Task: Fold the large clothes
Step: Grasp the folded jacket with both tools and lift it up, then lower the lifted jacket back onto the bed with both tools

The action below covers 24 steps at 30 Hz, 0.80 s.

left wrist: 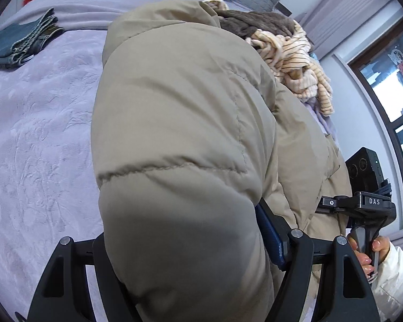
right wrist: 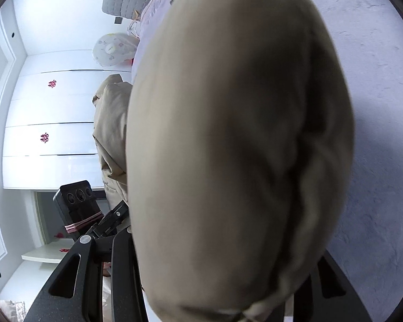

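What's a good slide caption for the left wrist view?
Left gripper clamps a puffy beige jacket above the lavender bed.

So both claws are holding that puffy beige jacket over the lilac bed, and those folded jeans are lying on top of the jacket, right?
Not quite. The jeans lie on the bed, apart from the jacket, as the left wrist view shows. The rest holds: the left claw and right claw both grip the jacket.
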{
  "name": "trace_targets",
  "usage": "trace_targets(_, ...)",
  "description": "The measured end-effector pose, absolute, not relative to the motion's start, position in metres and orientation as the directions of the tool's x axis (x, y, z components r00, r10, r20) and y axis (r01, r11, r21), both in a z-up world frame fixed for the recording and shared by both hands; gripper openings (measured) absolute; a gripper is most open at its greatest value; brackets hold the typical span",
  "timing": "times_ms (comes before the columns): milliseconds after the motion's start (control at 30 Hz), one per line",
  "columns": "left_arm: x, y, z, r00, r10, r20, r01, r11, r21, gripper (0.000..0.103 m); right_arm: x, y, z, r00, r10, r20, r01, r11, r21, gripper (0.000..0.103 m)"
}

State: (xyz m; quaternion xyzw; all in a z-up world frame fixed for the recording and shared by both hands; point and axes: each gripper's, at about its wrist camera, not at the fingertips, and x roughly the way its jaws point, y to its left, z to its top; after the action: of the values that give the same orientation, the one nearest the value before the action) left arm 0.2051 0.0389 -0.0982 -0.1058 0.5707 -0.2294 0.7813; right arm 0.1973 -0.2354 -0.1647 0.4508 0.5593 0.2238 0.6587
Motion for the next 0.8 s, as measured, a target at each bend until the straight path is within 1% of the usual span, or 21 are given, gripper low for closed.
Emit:
trace_targets(67,0.21,0.048,-0.124,0.228,-0.436,-0.871,0.217,0.894,-0.392,0.077,0.205,-0.225,-0.178,0.248,0.775,-0.581,0.229,0.536,0.812,0.048)
trace_targets(133,0.207,0.053,-0.144,0.226,-0.411,-0.883,0.192,0.908,-0.373,0.082,0.209,-0.218,-0.19,0.239,0.744,-0.623,0.24,0.577,0.781,0.048)
trace_targets(233,0.202,0.06,-0.154,0.243,-0.409,-0.879,0.182,0.91,-0.373,0.086,0.205,-0.22,-0.192,0.25,0.724,-0.642,0.265,0.587,0.765,0.053)
trace_targets(300,0.194,0.066,-0.157,0.247,-0.407,-0.88,0.189,0.91,-0.368,0.086,0.212,-0.215,-0.172,0.248,0.694,-0.676,0.266,0.622,0.737,0.055)
trace_targets(333,0.193,0.069,-0.158,0.245,-0.407,-0.88,0.19,0.91,-0.368,0.086,0.22,-0.22,-0.162,0.242,0.66,-0.711,0.263,0.661,0.703,0.061)
trace_targets(400,0.194,0.07,-0.157,0.243,-0.404,-0.882,0.187,0.911,-0.367,0.086,0.216,-0.232,-0.137,0.256,0.578,-0.775,0.255,0.733,0.631,0.066)
trace_targets(433,0.194,0.069,-0.158,0.241,-0.405,-0.882,0.184,0.911,-0.368,0.086,0.219,-0.227,-0.131,0.268,0.539,-0.799,0.251,0.762,0.598,0.067)
trace_targets(533,0.203,0.058,-0.155,0.24,-0.404,-0.883,0.183,0.912,-0.368,0.086,0.212,-0.235,-0.099,0.34,0.413,-0.845,0.238,0.831,0.502,0.067)
trace_targets(600,0.204,0.055,-0.154,0.24,-0.404,-0.883,0.184,0.912,-0.367,0.086,0.215,-0.231,-0.077,0.405,0.363,-0.84,0.213,0.855,0.472,0.067)
trace_targets(633,0.204,0.054,-0.154,0.24,-0.403,-0.883,0.184,0.912,-0.367,0.086,0.214,-0.232,-0.069,0.431,0.368,-0.824,0.193,0.854,0.483,0.067)
trace_targets(700,0.206,0.051,-0.154,0.241,-0.402,-0.883,0.184,0.913,-0.365,0.086,0.212,-0.228,-0.072,0.433,0.396,-0.81,0.163,0.849,0.503,0.067)
trace_targets(767,0.208,0.049,-0.154,0.239,-0.399,-0.885,0.18,0.914,-0.364,0.087,0.213,-0.23,-0.074,0.401,0.39,-0.829,0.156,0.863,0.481,0.067)
trace_targets(800,0.208,0.049,-0.153,0.237,-0.393,-0.888,0.173,0.917,-0.36,0.087,0.214,-0.227,-0.089,0.388,0.383,-0.839,0.159,0.868,0.47,0.053)
